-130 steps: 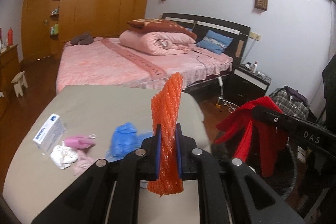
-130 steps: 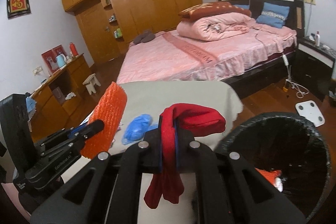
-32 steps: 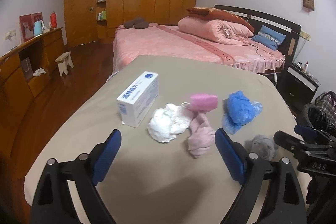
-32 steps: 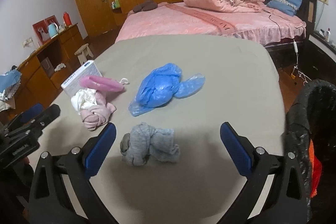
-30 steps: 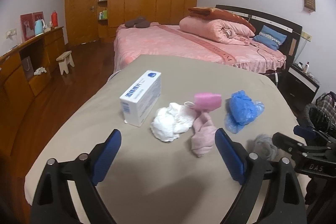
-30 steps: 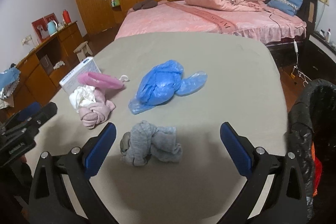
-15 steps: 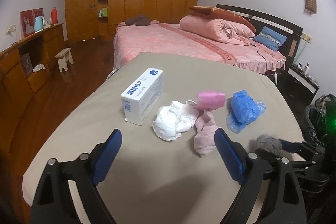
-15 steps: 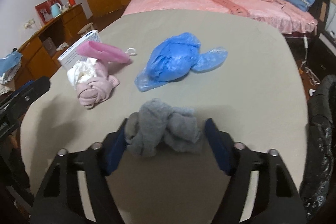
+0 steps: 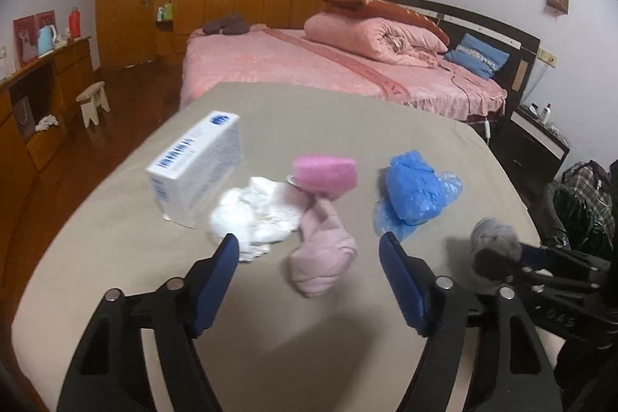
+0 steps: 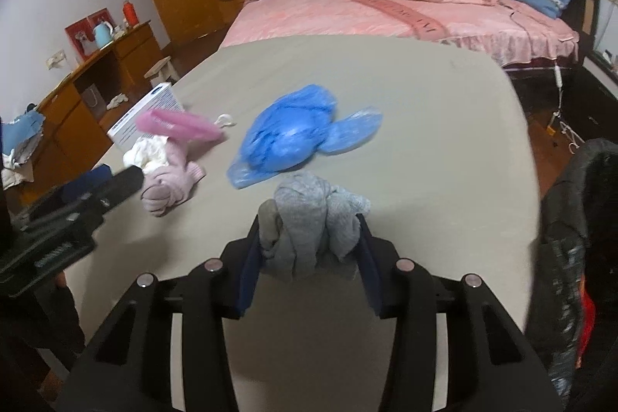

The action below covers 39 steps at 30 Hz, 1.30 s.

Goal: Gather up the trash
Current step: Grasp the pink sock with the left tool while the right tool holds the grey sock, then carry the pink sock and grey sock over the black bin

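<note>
R gripper (image 10: 309, 238) closed onto grey sock (image 10: 309, 215); L gripper (image 9: 309, 257) narrowing.

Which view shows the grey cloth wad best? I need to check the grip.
The right wrist view: the grey cloth wad sits centred between the right tongs, whose pads press it. The left wrist view shows it small and blurred at the right edge.

The print on the white box (image 9: 195, 168) is too blurred to read. In the right wrist view the pink pouch (image 10: 178, 126) hides most of this box, and the black trash bag (image 10: 571, 242) is cut by the edge.
</note>
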Tool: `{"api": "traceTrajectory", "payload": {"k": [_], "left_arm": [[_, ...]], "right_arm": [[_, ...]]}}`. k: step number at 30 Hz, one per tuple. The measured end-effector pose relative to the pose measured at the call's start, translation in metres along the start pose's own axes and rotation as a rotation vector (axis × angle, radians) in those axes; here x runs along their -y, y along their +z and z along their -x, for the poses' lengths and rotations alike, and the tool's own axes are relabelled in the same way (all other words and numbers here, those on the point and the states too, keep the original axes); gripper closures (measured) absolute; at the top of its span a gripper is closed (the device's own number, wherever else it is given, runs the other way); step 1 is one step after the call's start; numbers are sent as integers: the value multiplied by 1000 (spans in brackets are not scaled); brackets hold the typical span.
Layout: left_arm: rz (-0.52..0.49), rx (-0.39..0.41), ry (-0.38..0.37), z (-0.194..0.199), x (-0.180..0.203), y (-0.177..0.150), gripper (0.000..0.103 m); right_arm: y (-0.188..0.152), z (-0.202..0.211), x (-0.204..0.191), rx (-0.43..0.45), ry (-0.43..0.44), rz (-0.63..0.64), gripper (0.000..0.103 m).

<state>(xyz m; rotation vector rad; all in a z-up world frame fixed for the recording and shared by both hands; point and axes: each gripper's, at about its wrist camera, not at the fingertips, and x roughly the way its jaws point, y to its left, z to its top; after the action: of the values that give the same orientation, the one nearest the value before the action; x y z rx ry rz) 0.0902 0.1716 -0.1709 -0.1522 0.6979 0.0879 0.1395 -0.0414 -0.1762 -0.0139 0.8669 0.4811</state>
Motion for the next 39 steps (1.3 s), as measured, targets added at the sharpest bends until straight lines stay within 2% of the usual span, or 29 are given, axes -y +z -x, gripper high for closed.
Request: {"api": "traceTrajectory", "payload": {"k": [8,11,13,16,19,32,39], "left_arm": [[-20,-81,3,-30,17,-6,41],[-34,-118,12,-38,20,-8,48],[-31,-133,23,-40,19,-10,59],[-10,-127,21,-37,17,-11,64],[-17,-98,35,-30,20,-12,65],[4,-59,-21,12,38,-20,65],[-2,-6,-35,31,45,-8,65]], "right_arm": [[-4,7,11,0,-18,-2,59],[-6,9,14,-1,-20,-12,59],[-6,11,15,-2,-22,-16,59],[-8,15,14,1,-22,-17,59],[-8,16,14,3,-25,-19,59],[-11,28,20,22,-23,-32,59],[-11,45,24,54,-26,-27,59]]}}
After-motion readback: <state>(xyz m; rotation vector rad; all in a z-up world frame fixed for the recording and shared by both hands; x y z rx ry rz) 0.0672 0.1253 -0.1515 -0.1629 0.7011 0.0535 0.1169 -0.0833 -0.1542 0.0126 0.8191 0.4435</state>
